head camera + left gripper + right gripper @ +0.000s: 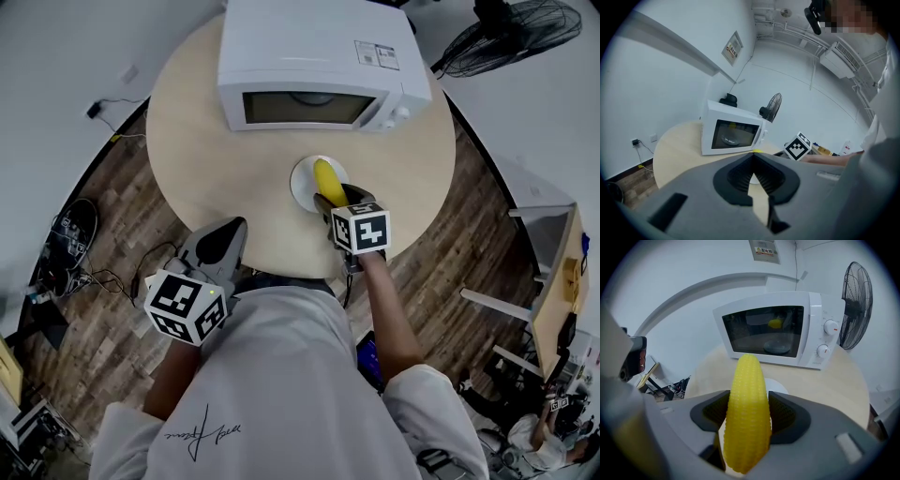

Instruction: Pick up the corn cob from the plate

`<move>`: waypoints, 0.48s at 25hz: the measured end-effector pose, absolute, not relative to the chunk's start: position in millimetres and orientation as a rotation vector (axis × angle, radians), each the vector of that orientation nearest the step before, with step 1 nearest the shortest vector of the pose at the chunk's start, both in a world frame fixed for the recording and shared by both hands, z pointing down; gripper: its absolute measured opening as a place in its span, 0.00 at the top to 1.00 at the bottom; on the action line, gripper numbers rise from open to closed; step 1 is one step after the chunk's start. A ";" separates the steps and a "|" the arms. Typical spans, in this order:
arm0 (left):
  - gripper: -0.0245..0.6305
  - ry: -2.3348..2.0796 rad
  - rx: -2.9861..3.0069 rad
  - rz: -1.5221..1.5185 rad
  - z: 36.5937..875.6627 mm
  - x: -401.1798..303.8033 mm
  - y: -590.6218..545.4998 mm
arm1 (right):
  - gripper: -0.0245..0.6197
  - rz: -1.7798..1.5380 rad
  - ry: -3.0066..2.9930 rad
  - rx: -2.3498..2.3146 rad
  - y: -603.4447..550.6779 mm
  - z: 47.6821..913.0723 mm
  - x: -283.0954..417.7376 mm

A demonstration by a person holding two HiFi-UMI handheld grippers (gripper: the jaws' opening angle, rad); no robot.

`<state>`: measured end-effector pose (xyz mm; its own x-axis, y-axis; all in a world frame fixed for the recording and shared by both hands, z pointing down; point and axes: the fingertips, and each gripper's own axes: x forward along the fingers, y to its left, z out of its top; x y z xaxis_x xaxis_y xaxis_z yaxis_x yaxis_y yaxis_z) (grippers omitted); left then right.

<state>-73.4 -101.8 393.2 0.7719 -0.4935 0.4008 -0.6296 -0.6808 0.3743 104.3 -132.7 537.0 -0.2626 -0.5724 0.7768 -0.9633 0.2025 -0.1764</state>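
Observation:
A yellow corn cob (325,178) lies over the small white plate (302,183) in front of the microwave. My right gripper (330,202) is shut on the cob's near end. In the right gripper view the corn cob (747,394) fills the gap between the dark pads (787,416), its tip pointing toward the microwave, with the plate (780,386) just behind it. Whether the cob still touches the plate is not visible. My left gripper (234,230) hovers at the table's near edge, shut and holding nothing; its tips (753,155) meet.
A white microwave (319,66) with its door closed stands at the back of the round wooden table (187,122). A floor fan (511,33) stands beyond the table on the right. Cables and shoes lie on the floor at the left.

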 end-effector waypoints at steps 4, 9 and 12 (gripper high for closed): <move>0.97 -0.837 2.470 0.363 392.5 -72.1 -98.7 | 0.55 0.894 -1.942 1.462 -127.8 523.4 107.3; 0.97 -0.833 2.474 0.354 389.9 -70.9 -93.9 | 0.55 0.889 -1.960 1.503 -117.8 510.3 111.1; 0.97 -0.830 2.481 0.343 387.0 -69.3 -90.9 | 0.55 0.889 -1.967 1.527 -110.4 503.4 113.7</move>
